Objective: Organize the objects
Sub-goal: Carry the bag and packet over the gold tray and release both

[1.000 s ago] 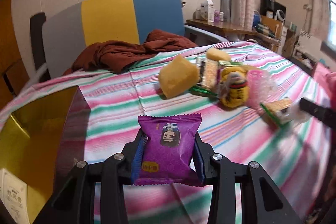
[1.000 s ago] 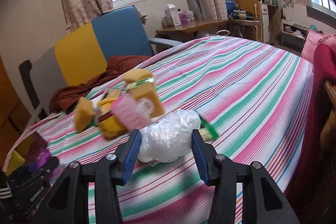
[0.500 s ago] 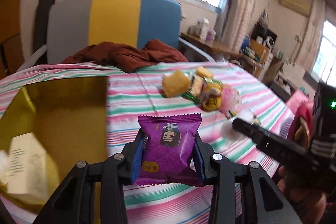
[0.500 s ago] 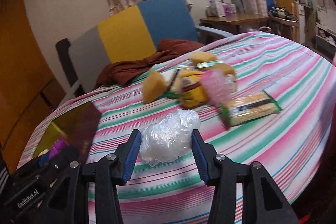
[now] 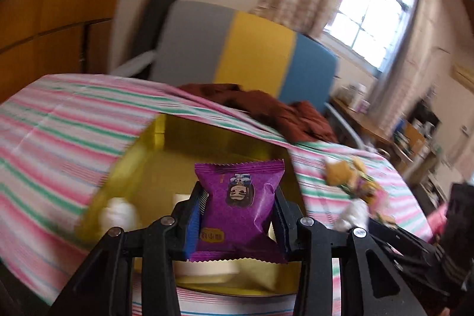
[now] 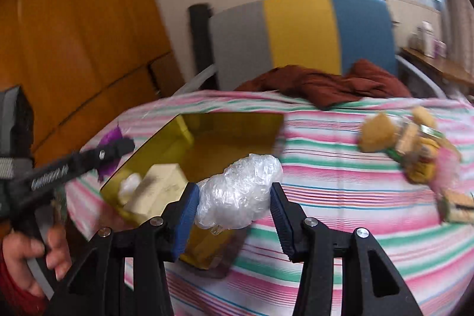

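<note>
Step in hand: carrying two items to the yellow box (image 5: 154, 168) on the striped table (image 5: 59, 144); my judgement is that the drop is the next thing, not yet done.
Left gripper (image 5: 238, 215): holds the purple packet (image 5: 238, 206) by its two side edges, the jaws narrow, the packet upright and facing the camera.
Right gripper (image 6: 234, 203): clamped on the clear plastic wad (image 6: 238, 191); both pads press into it.
Where the packet is: in the air, over the near part of the box opening as the left view shows it; how high above, I cannot tell.
Where the wad is: in front of the near right corner of the box in the right view; it may be not fully over the opening.
Box content: a pale carton (image 6: 160, 188) and a small white lump (image 6: 130, 185) lie at the near end; the far part looks free.
Advice for the packet: bring it down inside the walls before letting go, and aim beyond the carton, so it lies flat and does not lean on it.
Advice for the wad: move it more over the opening first; it is light and springy, so it can bounce out if released from high.
Advice for both hands: the grippers are close together; release one after another.
Left to do: the snack pile (image 6: 414, 150) waits further along the table.
Picture quality: both views are blurred, so fine distances are uncertain.
</note>
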`<move>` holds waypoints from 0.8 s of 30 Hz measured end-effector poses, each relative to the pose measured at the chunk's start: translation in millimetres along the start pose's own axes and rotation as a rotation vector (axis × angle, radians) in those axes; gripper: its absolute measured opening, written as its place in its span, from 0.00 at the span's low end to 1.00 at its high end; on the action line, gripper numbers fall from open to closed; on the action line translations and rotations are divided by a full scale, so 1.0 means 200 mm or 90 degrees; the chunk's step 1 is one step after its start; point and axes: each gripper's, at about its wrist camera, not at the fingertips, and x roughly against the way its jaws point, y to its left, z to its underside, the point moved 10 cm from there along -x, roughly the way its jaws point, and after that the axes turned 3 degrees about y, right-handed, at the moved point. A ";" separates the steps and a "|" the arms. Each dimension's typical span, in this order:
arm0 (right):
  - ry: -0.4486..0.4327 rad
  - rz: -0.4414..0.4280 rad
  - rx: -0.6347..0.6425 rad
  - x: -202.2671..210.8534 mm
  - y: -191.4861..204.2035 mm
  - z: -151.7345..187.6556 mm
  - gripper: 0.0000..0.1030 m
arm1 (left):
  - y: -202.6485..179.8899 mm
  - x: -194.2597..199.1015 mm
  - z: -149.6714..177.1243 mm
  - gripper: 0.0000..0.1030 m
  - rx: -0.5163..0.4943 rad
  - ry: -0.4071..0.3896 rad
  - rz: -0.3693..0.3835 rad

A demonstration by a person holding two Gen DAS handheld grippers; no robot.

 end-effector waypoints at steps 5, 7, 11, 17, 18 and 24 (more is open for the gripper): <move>0.046 -0.019 0.048 -0.16 0.16 0.03 0.48 | 0.26 -0.09 0.02 0.41 0.044 0.039 -0.050; 0.071 -0.025 0.051 -0.23 0.19 0.06 0.48 | 0.32 -0.13 0.04 0.41 0.044 0.055 -0.063; 0.095 -0.029 0.052 -0.32 0.22 0.10 0.52 | 0.41 -0.21 0.12 0.41 0.046 0.093 -0.083; 0.102 -0.002 0.026 -0.35 0.18 0.11 0.58 | 0.46 -0.28 0.19 0.55 0.089 0.130 -0.083; 0.101 -0.008 0.017 -0.33 0.17 0.11 0.59 | 0.46 -0.26 0.18 0.61 0.099 0.125 -0.083; 0.071 -0.016 -0.012 -0.23 0.12 0.09 0.62 | 0.44 -0.10 0.09 0.91 0.128 0.035 -0.109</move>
